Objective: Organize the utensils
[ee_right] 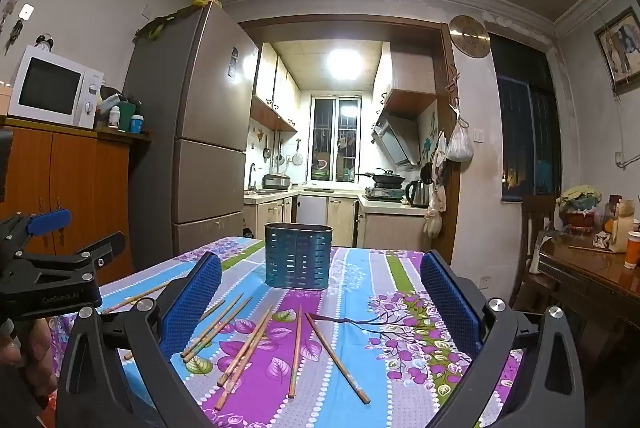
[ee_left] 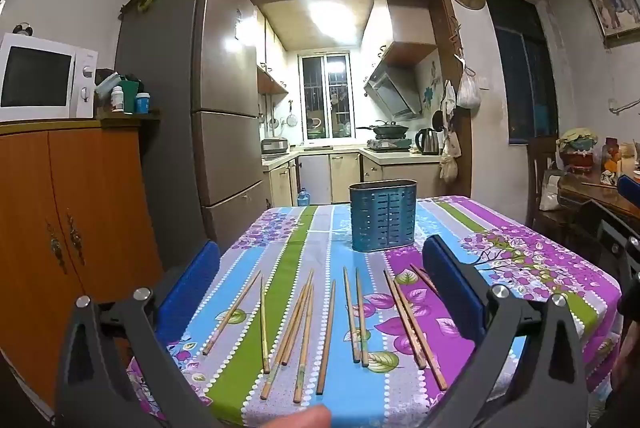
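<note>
We held the left gripper (ee_left: 320,284) above the near edge of the table (ee_left: 560,268), its blue pads (ee_left: 188,292) spread wide with nothing between them. The wooden chopsticks (ee_left: 308,332) lay loose on the flowered tablecloth (ee_left: 440,340) below it, scattered side by side and pointing roughly away from us. Farther back, near the table's middle, the blue slotted utensil holder (ee_left: 383,216) stood upright, apart from the chopsticks. We kept the right gripper (ee_right: 320,292) over the table as well, its fingers (ee_right: 450,300) wide apart and holding nothing. The left gripper showed at the left edge of the right wrist view.
</note>
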The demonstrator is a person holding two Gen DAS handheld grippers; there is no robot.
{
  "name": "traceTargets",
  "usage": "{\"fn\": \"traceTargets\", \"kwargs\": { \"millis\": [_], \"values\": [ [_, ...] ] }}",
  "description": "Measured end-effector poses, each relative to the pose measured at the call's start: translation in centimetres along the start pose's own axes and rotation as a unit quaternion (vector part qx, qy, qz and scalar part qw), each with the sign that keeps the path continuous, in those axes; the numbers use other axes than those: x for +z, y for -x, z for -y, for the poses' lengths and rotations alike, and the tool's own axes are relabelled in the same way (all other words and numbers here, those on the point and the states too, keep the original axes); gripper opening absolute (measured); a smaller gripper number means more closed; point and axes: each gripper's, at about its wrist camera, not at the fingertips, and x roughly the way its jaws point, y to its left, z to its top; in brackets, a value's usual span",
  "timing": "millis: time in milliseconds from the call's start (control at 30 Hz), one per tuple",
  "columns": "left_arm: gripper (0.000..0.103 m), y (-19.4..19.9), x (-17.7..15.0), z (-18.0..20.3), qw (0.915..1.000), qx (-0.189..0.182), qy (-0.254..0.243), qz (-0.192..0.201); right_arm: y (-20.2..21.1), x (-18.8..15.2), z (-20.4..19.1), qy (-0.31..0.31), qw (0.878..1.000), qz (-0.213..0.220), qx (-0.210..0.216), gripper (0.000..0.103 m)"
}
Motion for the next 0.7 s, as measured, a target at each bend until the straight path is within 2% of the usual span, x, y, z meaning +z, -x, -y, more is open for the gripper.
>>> {"fn": "traceTargets", "kwargs": {
  "millis": [200, 500, 700],
  "values": [
    [0.098, -0.9, -0.1, 0.1, 0.9998, -0.012, 0.0, -0.013, -0.1, -0.1, 0.1, 0.0, 1.0, 0.0, 0.001, 0.1],
    [0.098, -1.4, -0.8, 0.7, 0.9998, -0.006, -0.005, -0.016, 0.2, 0.4, 0.7, 0.007, 1.0, -0.003, 0.003, 0.1],
    [0.098, -1.6, -0.8, 0.8, 0.9998, -0.006, -0.006, -0.019, -0.3, -0.6, 0.2, 0.01, 1.0, -0.002, 0.002, 0.1]
  ]
}}
